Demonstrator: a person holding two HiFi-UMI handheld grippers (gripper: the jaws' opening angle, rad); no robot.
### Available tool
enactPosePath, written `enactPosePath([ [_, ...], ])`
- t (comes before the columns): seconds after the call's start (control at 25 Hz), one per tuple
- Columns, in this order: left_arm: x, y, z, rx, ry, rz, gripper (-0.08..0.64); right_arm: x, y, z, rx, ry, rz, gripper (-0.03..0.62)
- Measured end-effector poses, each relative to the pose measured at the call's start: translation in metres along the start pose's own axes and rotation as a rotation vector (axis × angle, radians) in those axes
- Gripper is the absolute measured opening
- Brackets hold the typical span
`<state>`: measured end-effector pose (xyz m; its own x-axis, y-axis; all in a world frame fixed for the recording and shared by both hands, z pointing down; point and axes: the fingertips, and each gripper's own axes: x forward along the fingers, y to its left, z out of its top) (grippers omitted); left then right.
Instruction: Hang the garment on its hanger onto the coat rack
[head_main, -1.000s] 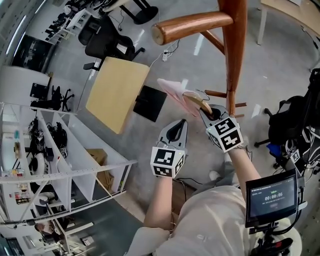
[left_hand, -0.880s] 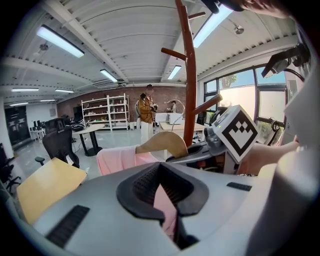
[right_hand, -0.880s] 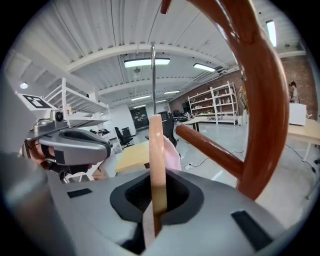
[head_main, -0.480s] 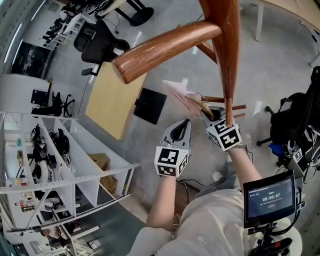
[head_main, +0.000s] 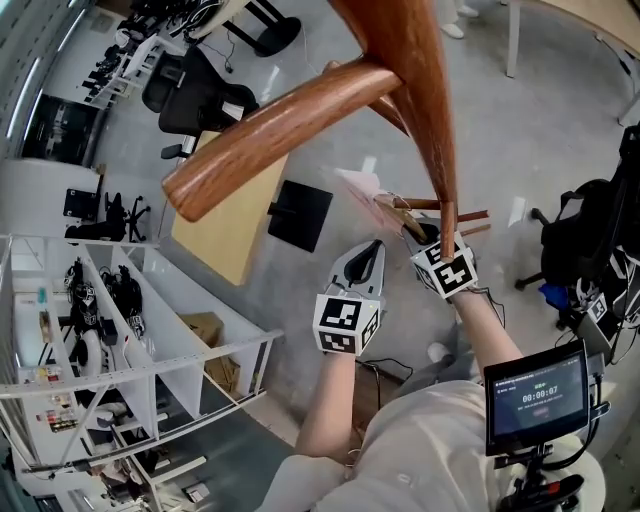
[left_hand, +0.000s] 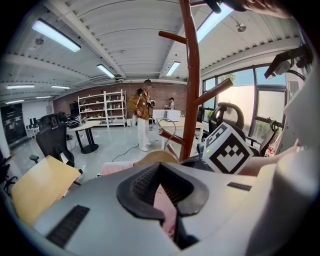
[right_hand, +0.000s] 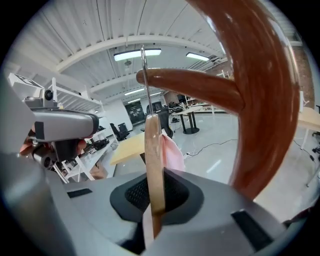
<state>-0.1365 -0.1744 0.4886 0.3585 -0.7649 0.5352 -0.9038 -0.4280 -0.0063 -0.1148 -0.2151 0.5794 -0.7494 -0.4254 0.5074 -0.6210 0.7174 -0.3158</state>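
The wooden coat rack's pole (head_main: 420, 90) and a thick peg (head_main: 270, 125) loom close in the head view. A pink garment (head_main: 358, 185) hangs on a wooden hanger (head_main: 400, 212) just left of the pole. My right gripper (head_main: 425, 232) is shut on the hanger's wooden body (right_hand: 154, 165). The hanger's wire hook (right_hand: 144, 80) stands upright in front of a peg (right_hand: 195, 85). My left gripper (head_main: 368, 252) sits just below and left of the hanger, shut on the pink fabric (left_hand: 165, 205). The rack pole (left_hand: 191, 75) rises right behind it.
A yellow tabletop (head_main: 225, 205) and a black square object (head_main: 298, 212) lie below on the grey floor. White shelving (head_main: 110, 340) fills the left; black office chairs (head_main: 195, 85) stand farther off. A small screen (head_main: 535, 400) is at lower right. A person (left_hand: 140, 112) stands far off.
The rack's peg and pole have grown larger and swung left across the head view. Both grippers and the hanger now sit closer against the pole.
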Motion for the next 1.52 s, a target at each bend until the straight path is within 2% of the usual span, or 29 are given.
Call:
enactPosePath([
  [0.56,0.004,-0.004,-0.010,-0.010,0.021,-0.012,0.006,0.008,-0.021,-0.028,0.029,0.058,-0.050,0.029],
  [1.08,0.024,-0.027,-0.017,0.019,0.031,-0.073,0.006,-0.002,-0.058,-0.063,0.075,0.096,-0.148,0.031],
  [1.24,0.018,-0.040,-0.011,0.030,0.029,-0.080,0.006,-0.018,-0.066,-0.067,0.068,0.092,-0.187,0.032],
  [1.52,0.019,-0.050,-0.013,0.043,0.020,-0.089,0.006,-0.028,-0.065,-0.070,0.021,0.125,-0.185,0.035],
])
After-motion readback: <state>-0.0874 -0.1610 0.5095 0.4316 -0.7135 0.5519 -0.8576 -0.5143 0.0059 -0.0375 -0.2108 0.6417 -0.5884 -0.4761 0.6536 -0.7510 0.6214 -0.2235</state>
